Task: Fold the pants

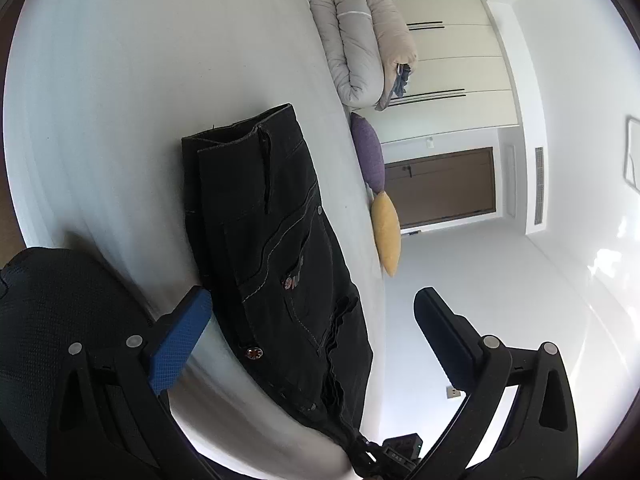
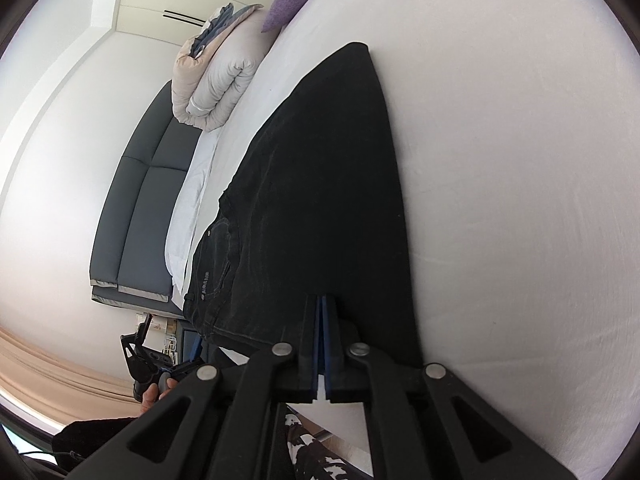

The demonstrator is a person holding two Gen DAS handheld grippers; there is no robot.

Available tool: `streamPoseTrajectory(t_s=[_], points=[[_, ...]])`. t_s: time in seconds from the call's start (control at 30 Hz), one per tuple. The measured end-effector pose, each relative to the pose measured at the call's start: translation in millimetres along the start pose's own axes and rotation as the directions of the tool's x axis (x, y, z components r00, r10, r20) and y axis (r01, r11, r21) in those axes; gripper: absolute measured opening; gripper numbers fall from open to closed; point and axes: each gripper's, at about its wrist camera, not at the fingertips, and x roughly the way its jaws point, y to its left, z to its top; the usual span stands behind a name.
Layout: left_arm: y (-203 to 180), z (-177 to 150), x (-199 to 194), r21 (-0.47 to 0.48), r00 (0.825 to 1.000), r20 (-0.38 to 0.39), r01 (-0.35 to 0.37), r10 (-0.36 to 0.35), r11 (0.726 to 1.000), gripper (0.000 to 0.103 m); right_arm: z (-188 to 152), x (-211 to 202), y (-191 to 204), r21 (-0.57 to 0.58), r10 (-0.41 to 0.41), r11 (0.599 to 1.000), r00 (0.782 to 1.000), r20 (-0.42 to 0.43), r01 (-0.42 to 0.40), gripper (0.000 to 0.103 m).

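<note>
Black jeans point(image 1: 276, 240) lie folded lengthwise on a white bed point(image 1: 140, 100); the waistband end is far, and pockets and rivets show. My left gripper point(image 1: 312, 320) is open, its blue-padded fingers point(image 1: 180, 344) on either side of the jeans' near part, not closed on them. In the right wrist view the jeans point(image 2: 320, 184) stretch away as a long dark strip. My right gripper point(image 2: 322, 304) is shut on the jeans' near edge, fabric pinched between the pads.
A rolled grey-beige duvet point(image 1: 360, 48) lies at the bed's far end, with a purple cushion point(image 1: 368, 152) and a yellow cushion point(image 1: 386, 236) along the edge. A dark headboard point(image 2: 140, 208), white wardrobes and a brown door point(image 1: 444, 188) stand beyond.
</note>
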Motion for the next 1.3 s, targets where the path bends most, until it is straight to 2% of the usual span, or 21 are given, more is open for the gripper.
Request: streamPoseTrajectory(t_s=[0.07, 0.17, 0.27, 0.4, 0.6, 0.67, 0.7, 0.73, 0.8, 0.87, 0.97, 1.1, 1.23, 1.3], points=[[2.5, 5.8, -0.6, -0.003, 1.000, -0.001, 0.006, -0.006, 1.000, 0.101, -0.2, 0.1, 0.9, -0.002, -0.005, 1.000, 1.000, 0.001, 0.005, 0.000], [11.2, 12.9, 1.1, -0.027, 0.999, -0.001, -0.035, 0.035, 0.999, 0.097, -0.2, 0.4, 1.1, 0.006, -0.006, 1.000, 1.000, 0.000, 0.006, 0.000], [19.6, 17.7, 6.2, -0.059, 0.999, 0.000, -0.038, 0.038, 0.998, 0.097, 0.0, 0.9, 2.5, 0.005, -0.012, 1.000, 1.000, -0.003, 0.013, 0.000], [29.4, 24.9, 22.0, -0.081, 0.998, -0.043, -0.057, 0.054, 0.995, 0.097, -0.3, 1.5, 3.5, 0.005, -0.011, 1.000, 1.000, -0.003, 0.011, 0.000], [47.9, 37.8, 27.9, -0.206, 1.000, -0.026, -0.005, 0.000, 0.979, 0.092, -0.3, 2.1, 4.3, 0.000, -0.007, 1.000, 1.000, -0.004, 0.007, 0.000], [55.6, 39.3, 29.5, -0.247, 1.000, -0.022, 0.010, -0.016, 0.969, 0.080, 0.5, 1.8, 5.2, 0.001, -0.006, 1.000, 1.000, -0.007, 0.006, 0.000], [59.5, 39.4, 29.7, -0.263, 0.999, -0.024, 0.013, -0.020, 0.965, 0.067, 0.9, 0.8, 6.2, 0.002, -0.003, 1.000, 1.000, -0.007, 0.003, 0.001], [63.9, 39.4, 30.0, -0.278, 0.999, -0.029, 0.009, -0.018, 0.960, 0.049, 1.1, -0.5, 7.7, 0.001, 0.001, 1.000, 1.000, -0.005, -0.001, 0.003], [74.2, 38.8, 32.5, -0.309, 0.999, -0.034, 0.003, -0.014, 0.951, 0.029, 2.6, -4.0, 13.6, 0.001, 0.014, 1.000, 1.000, 0.001, -0.014, 0.016], [82.8, 39.5, 37.0, -0.328, 0.999, -0.025, 0.021, -0.031, 0.944, 0.028, 5.4, -5.9, 24.4, -0.010, 0.023, 1.000, 1.000, 0.007, -0.023, 0.021], [78.4, 41.9, 38.0, -0.287, 1.000, -0.023, 0.007, -0.014, 0.958, 0.024, 13.0, -3.3, 49.1, -0.053, 0.055, 0.997, 0.998, 0.003, -0.055, 0.021], [51.3, 43.7, 31.5, -0.163, 1.000, -0.010, -0.011, 0.010, 0.987, 0.017, 28.9, 18.1, 85.6, -0.106, 0.100, 0.989, 0.994, -0.032, -0.103, 0.021], [14.2, 41.8, 26.7, -0.014, 0.999, 0.005, -0.045, 0.045, 0.999, 0.014, 49.0, 69.9, 126.3, -0.165, 0.087, 0.981, 0.990, -0.113, -0.105, 0.021], [-4.3, 38.3, 25.6, 0.045, 0.998, 0.013, -0.057, 0.057, 0.997, 0.014, 56.9, 98.4, 141.3, -0.191, 0.049, 0.978, 0.987, -0.153, -0.078, 0.021]])
